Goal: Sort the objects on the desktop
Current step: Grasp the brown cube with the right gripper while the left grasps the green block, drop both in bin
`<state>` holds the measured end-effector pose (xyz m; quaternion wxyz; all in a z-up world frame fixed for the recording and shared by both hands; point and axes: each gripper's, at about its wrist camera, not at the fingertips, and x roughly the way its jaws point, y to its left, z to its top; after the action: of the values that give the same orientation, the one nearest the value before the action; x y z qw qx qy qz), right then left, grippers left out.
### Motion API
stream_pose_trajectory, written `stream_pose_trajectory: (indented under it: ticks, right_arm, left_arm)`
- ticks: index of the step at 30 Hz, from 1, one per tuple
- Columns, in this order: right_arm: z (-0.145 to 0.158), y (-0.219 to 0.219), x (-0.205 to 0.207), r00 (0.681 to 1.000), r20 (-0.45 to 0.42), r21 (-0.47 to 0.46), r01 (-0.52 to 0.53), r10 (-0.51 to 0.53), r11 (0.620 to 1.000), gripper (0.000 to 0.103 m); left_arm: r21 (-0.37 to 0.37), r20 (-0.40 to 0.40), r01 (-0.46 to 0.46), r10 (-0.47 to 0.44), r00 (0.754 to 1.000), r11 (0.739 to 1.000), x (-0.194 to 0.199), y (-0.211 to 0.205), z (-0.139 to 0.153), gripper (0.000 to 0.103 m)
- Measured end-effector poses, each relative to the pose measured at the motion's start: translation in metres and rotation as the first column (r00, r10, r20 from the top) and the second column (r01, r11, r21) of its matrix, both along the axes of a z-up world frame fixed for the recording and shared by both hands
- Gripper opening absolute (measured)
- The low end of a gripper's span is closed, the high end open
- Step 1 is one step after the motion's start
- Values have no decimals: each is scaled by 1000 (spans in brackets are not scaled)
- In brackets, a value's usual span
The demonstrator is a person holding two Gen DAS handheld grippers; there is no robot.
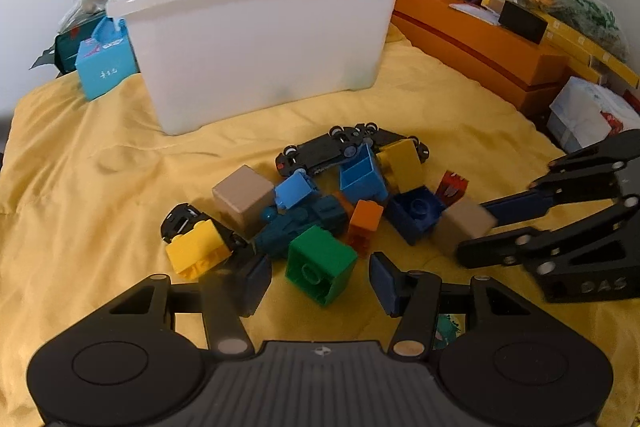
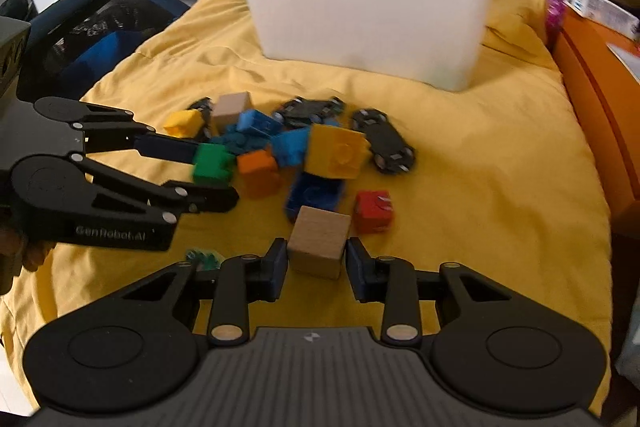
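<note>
Yellow cloth [image 1: 100, 155] spread over the table, a heap of toys at its middle. White plastic bin [image 1: 260, 39] standing behind the heap, upright, well apart from it. Landmark: green brick [image 1: 320, 265], at the near edge of the heap.

Left gripper [image 1: 320, 277] low over the cloth, jaws wide, one finger on each side of the green brick, no contact visible. Right gripper [image 2: 317, 267] right of the green brick, jaws spread to the width of a wooden cube [image 2: 319, 241], one pad close on either side; touching or a sliver apart, cannot tell. Cube resting on the cloth.

Just behind the green brick: orange brick [image 1: 364, 223] and dark teal toy [image 1: 300, 227]. Left of it: yellow brick [image 1: 198, 251] lying against a black toy car [image 1: 180, 221]. Behind and left: second wooden cube [image 1: 242, 197]. Behind and right: dark blue brick [image 1: 414, 217], then a small red block [image 1: 452, 187]. Farther behind: light blue bricks, a second yellow brick [image 1: 402, 161], an upturned black car [image 1: 320, 151].

Orange boxes [image 1: 480, 43] far right of the green brick; blue carton [image 1: 104, 63] far left, beside the bin.
</note>
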<state>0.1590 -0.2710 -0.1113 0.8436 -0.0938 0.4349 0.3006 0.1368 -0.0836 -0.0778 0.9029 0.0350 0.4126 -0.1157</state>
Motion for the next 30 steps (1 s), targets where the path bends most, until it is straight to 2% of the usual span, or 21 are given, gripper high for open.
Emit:
stream_pose_trajectory:
  ticks: [1, 2, 4, 9, 13, 16, 19, 21, 26, 30]
  right_arm:
    - [0, -3, 0, 1000, 1, -1, 7, -7, 1000, 35]
    - [1, -4, -1, 1000, 1, -1, 12, -12, 1000, 35]
    - [2, -5, -1, 1000, 3, 2, 18, -18, 1000, 35]
    - [12, -7, -2, 999, 15, 37, 31, -32, 999, 33]
    - [25, -7, 1, 999, 28, 84, 44, -46, 995, 33]
    - [30, -4, 4, 999, 46, 78, 23, -27, 997, 33]
    - [26, -4, 8, 999, 27, 62, 26, -28, 998, 33]
    - [16, -1, 10, 999, -35, 30, 20, -19, 999, 33]
    - [-9, 0, 2, 998, -53, -24, 25, -27, 999, 37]
    - [-7, 0, -5, 999, -30, -27, 14, -15, 1000, 33]
  left_arm:
    - [6, -6, 7, -7, 1000, 1000, 2, -1, -2, 56]
    - [6, -16, 12, -12, 1000, 1000, 3, 0, -4, 43]
    - [0, -27, 12, -12, 1000, 1000, 3, 1, -5, 39]
    - [-25, -14, -15, 14, 1000, 1000, -4, 8, 5, 39]
    - [-83, 15, -74, 76, 997, 994, -14, 22, 29, 39]
    - [-107, 36, -116, 120, 992, 988, -19, 35, 46, 39]
    - [-129, 48, -145, 153, 987, 981, -21, 46, 57, 39]
    - [-118, 57, -152, 159, 986, 981, -22, 49, 59, 39]
    - [-113, 34, -161, 166, 985, 980, -28, 52, 51, 39]
    - [-104, 14, -160, 162, 987, 982, -35, 51, 43, 39]
